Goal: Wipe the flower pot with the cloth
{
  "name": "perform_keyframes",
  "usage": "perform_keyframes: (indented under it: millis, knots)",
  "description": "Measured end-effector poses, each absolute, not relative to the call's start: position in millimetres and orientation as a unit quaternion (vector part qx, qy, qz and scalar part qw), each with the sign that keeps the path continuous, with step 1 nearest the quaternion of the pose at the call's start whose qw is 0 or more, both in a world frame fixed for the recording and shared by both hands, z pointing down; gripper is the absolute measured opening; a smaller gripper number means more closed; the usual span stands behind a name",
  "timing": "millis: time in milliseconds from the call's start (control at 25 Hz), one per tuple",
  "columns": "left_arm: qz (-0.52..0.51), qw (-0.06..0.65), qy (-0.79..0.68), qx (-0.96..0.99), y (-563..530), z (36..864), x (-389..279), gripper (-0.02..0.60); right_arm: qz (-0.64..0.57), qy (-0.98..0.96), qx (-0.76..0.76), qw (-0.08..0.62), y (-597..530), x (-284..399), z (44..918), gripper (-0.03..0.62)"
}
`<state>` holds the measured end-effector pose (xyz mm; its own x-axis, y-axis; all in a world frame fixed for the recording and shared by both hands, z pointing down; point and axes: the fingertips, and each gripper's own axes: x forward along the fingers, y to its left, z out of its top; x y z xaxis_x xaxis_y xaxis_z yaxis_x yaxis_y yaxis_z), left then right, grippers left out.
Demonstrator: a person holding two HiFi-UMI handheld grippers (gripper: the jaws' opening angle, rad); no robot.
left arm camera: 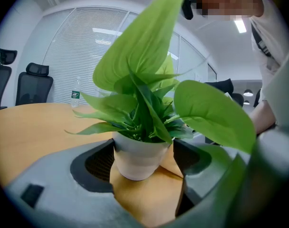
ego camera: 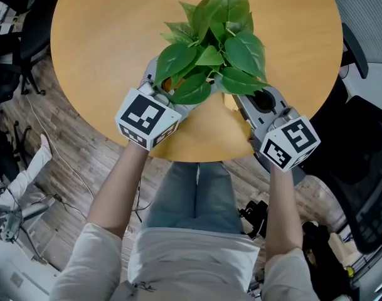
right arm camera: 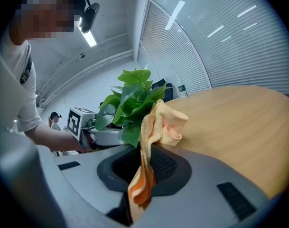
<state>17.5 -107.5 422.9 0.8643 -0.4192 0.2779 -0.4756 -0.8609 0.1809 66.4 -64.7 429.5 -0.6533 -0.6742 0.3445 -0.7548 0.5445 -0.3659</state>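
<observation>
A white flower pot [left arm camera: 137, 158] with a leafy green plant [ego camera: 212, 49] stands near the front edge of the round wooden table [ego camera: 103, 36]. In the head view the leaves hide the pot. My left gripper [left arm camera: 144, 161] has its jaws set wide around the pot, and the pads [left arm camera: 99, 164] lie against its rim on both sides. My right gripper [right arm camera: 143, 172] is shut on an orange-yellow cloth [right arm camera: 158, 125]. The cloth sticks up from its jaws just right of the plant, a short way from the pot [right arm camera: 106, 137]. In the head view the left gripper [ego camera: 162, 89] and right gripper [ego camera: 250, 102] flank the plant.
A water bottle [left arm camera: 75, 98] stands at the table's far side. Black office chairs [left arm camera: 32, 84] sit beyond the table, and another chair [ego camera: 366, 187] is at my right. Cables lie on the wood floor [ego camera: 27, 143] at the left. A person [right arm camera: 54, 120] stands far off.
</observation>
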Motion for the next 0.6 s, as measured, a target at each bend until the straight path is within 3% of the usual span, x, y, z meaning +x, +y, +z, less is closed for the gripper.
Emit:
perform_keyframes:
  millis: [600]
  knots:
    - [0.13,0.146,-0.317,0.928,-105.7,422.8,21.7,0.397,0.251,-0.877,0.402,0.081,-59.8,63.0,429.0,0.048]
